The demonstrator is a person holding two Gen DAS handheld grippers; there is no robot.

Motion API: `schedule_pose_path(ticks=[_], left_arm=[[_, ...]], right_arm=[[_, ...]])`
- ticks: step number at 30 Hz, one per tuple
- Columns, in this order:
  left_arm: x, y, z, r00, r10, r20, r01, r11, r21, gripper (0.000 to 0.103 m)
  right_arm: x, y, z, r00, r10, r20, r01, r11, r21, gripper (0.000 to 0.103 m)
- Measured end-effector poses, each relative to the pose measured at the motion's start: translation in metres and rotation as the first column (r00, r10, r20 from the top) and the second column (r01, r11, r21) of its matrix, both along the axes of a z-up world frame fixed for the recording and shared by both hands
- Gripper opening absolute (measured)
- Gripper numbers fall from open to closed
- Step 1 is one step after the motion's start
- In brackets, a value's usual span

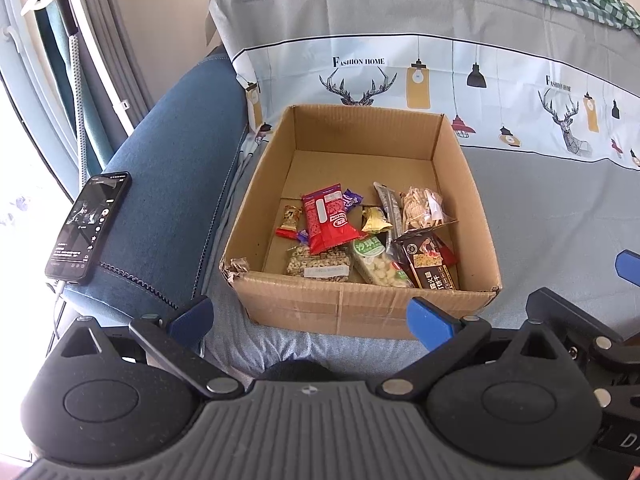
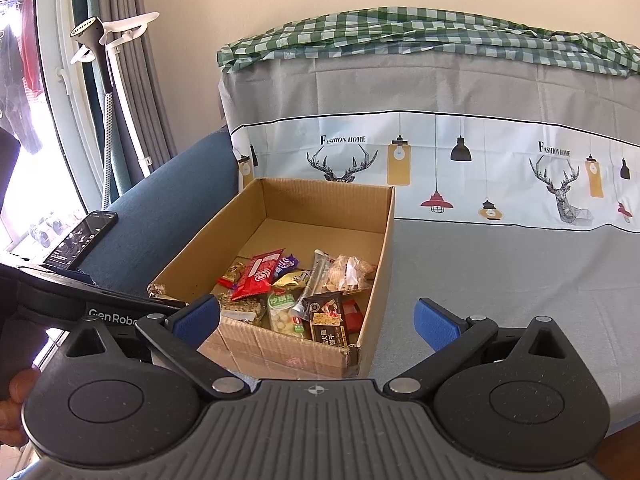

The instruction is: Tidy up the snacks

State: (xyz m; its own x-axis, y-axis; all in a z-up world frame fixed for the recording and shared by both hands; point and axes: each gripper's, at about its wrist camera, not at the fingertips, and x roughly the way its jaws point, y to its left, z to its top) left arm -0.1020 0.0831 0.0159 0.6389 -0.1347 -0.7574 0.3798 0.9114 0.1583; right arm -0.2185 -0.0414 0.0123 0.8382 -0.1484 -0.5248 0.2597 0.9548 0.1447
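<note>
An open cardboard box (image 1: 344, 304) stands on the covered sofa seat; it also shows in the right wrist view (image 2: 280, 354). Several snack packs lie in its near half: a red packet (image 1: 328, 218), a green-labelled pack (image 1: 378, 262), a dark brown packet (image 1: 430, 264), a clear bag of pale snacks (image 1: 424, 208). The red packet (image 2: 258, 274) and dark packet (image 2: 326, 320) show in the right wrist view too. My left gripper (image 1: 310, 320) is open and empty just in front of the box. My right gripper (image 2: 316, 320) is open and empty, before the box's near right corner.
A phone (image 1: 86, 228) with a lit screen lies on the blue sofa armrest (image 1: 168, 184) left of the box. A printed cover (image 1: 440, 80) drapes the backrest behind. Grey covered seat (image 2: 500, 280) stretches right of the box. A white stand (image 2: 116, 80) and curtains are at the far left.
</note>
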Motion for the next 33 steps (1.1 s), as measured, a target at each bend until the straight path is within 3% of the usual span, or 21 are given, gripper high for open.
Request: schedule_pose_path(ticks=[33], left_arm=[[0.0035, -0.0007, 0.0003, 1.000, -0.003, -0.005, 0.003, 1.000, -0.015, 0.103]], right_arm=[[0.0027, -0.0004, -0.0036, 1.000, -0.001, -0.005, 0.001, 1.000, 0.004, 0.102]])
